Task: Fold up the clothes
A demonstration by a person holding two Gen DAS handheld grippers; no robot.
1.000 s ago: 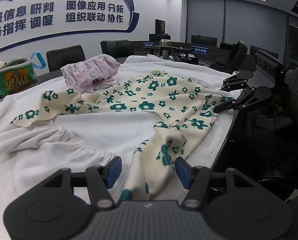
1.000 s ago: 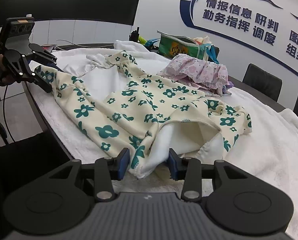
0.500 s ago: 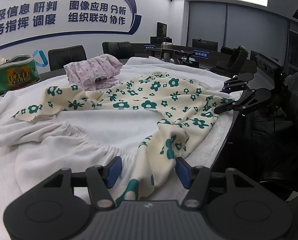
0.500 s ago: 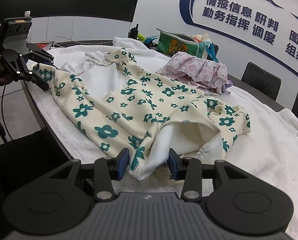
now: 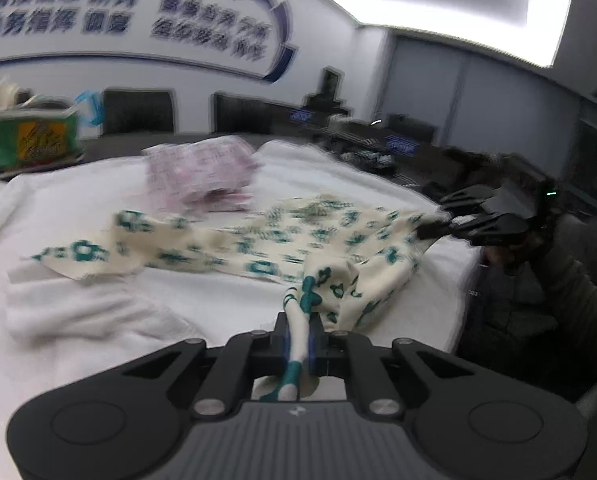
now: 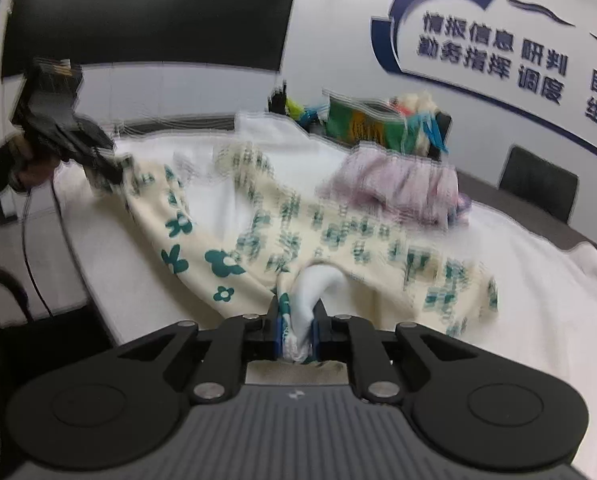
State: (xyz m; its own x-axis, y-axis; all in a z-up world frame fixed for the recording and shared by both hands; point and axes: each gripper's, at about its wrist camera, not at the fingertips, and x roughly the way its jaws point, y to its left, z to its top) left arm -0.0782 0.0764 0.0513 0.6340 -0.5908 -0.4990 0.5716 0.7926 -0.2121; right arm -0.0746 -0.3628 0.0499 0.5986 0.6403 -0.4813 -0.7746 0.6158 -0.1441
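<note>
Both claws just closed: left claw (image 5: 298, 338) and right claw (image 6: 297, 334) gripped floral garment (image 5: 258, 248) edges, lifted off bench (image 5: 218, 304); fold starting.

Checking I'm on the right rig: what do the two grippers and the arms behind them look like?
Both grippers, left and right, are matte black, with blue pads, silver pivot screws, round discs either side and a ribbed grey centre bearing a small white logo. The right unit shows a green light; a dark sleeve is behind it.
</note>
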